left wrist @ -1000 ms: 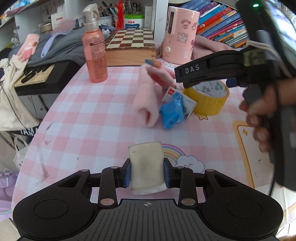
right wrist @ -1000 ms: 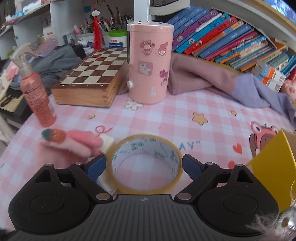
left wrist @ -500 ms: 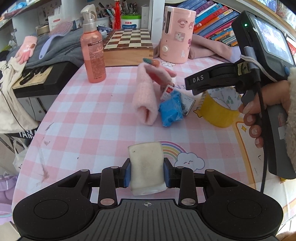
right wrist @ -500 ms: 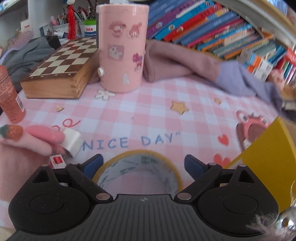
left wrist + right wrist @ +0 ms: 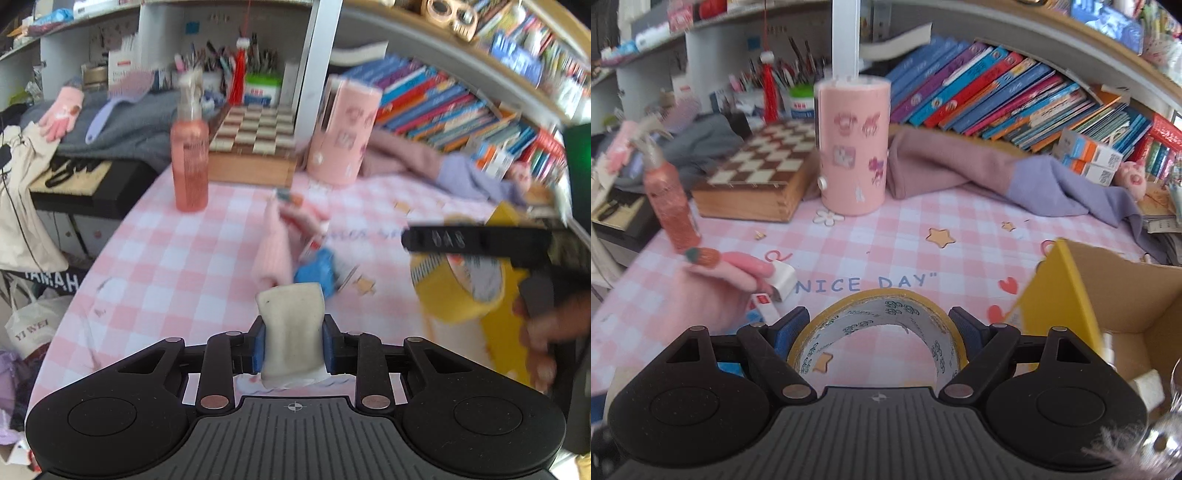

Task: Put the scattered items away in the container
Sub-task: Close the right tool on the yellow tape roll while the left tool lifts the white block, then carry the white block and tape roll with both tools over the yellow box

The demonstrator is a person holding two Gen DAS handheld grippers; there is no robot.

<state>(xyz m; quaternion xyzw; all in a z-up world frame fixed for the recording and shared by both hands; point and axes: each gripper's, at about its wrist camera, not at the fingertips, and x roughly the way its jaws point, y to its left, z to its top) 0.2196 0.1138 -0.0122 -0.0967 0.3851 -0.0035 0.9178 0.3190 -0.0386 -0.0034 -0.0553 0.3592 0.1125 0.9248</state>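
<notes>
Both of your grippers have lifted off the pink checked surface (image 5: 894, 236) since a second ago, and each now carries something. Your right gripper (image 5: 879, 328) has drawn its jaws in against the sides of the yellow tape roll (image 5: 879, 317), which sat flat between them before and now hangs tilted above the cloth. Gripping it across its width makes sense: the roll is wide, so the jaws stand fairly far apart while still clamping it. Your left gripper (image 5: 293, 347) has just squeezed a little tighter on the pale, soft pad (image 5: 291, 328) pinched upright between narrow jaws; it bulges above the blue pads.

To your right, the open cardboard box (image 5: 1108, 295) with its yellow flap is near the tape, so I judge the roll goes in first. Left on the surface, bunched together, are the pink glove (image 5: 271, 254), a small white block (image 5: 781, 278) and a blue packet (image 5: 316, 271).
</notes>
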